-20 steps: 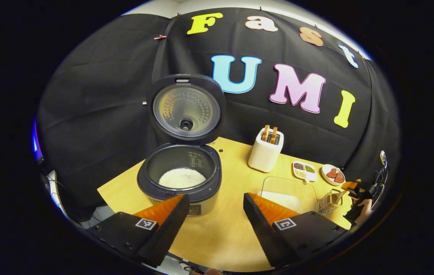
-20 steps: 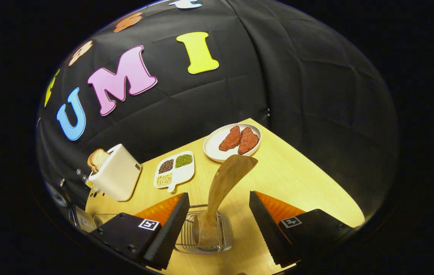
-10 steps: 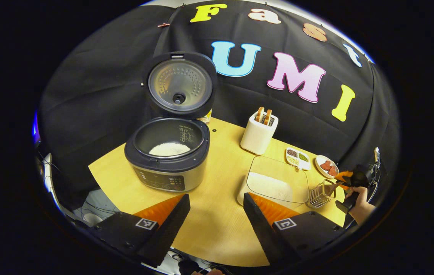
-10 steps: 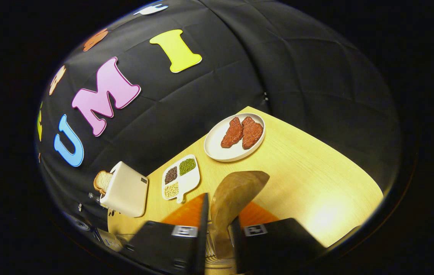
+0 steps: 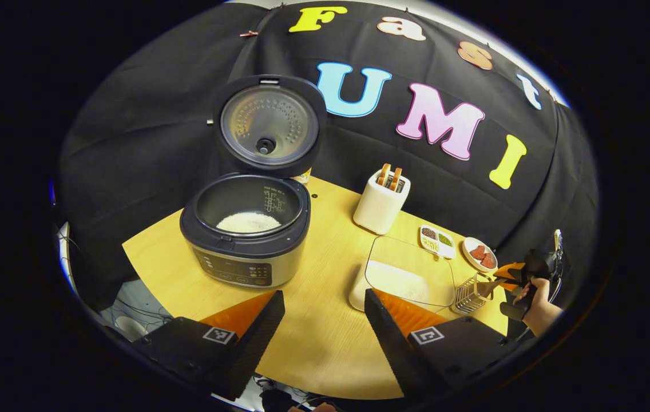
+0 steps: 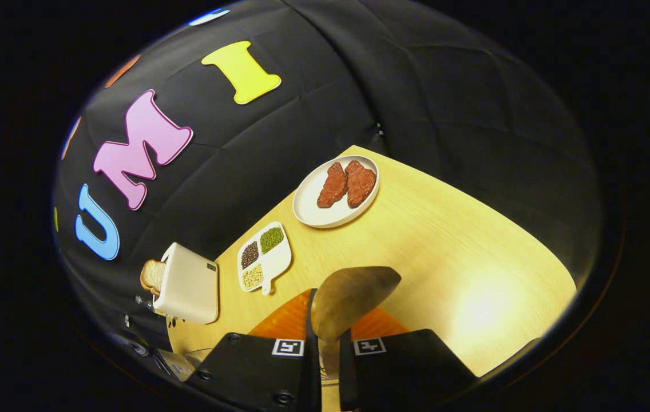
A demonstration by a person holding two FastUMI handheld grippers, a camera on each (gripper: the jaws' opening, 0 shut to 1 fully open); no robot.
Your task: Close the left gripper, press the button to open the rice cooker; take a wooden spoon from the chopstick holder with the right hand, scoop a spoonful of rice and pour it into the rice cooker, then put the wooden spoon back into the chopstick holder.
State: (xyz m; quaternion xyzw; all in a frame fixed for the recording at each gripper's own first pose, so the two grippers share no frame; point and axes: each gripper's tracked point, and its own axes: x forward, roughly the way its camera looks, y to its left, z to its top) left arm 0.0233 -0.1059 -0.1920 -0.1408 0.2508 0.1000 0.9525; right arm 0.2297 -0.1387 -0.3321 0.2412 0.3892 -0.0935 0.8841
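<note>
Right gripper (image 6: 325, 349): clenched on the neck of the wooden spoon (image 6: 353, 294), both fingers pressing it; the blade stands up past the fingertips, so the grip looks made for lifting it straight out.
Left gripper (image 5: 319, 326): released, jaws wide, holding nothing; it hangs over the near table edge, likely parked clear of the scooping path.
Rice cooker (image 5: 245, 240): far left on the table (image 5: 325, 343), lid (image 5: 268, 123) swung upright, so the button step reads as done; white rice lies in the pot.
Chopstick holder (image 5: 470, 293): wire rack at the right, just beside the rice tray; the other hand (image 5: 536, 303) works at it, with the spoon at its top.
Rice tray (image 5: 408, 277): clear, shallow, between cooker and holder, handy for the scoop.
Step in hand: withdrawing the spoon; scooping not yet begun.
Counts: one cooker, one spoon, one holder, one rice tray, one toaster (image 6: 187, 283), two toast slices (image 5: 389, 177), one three-part bean dish (image 6: 263, 257), one plate (image 6: 310, 214) bearing two meat pieces (image 6: 347, 184).
</note>
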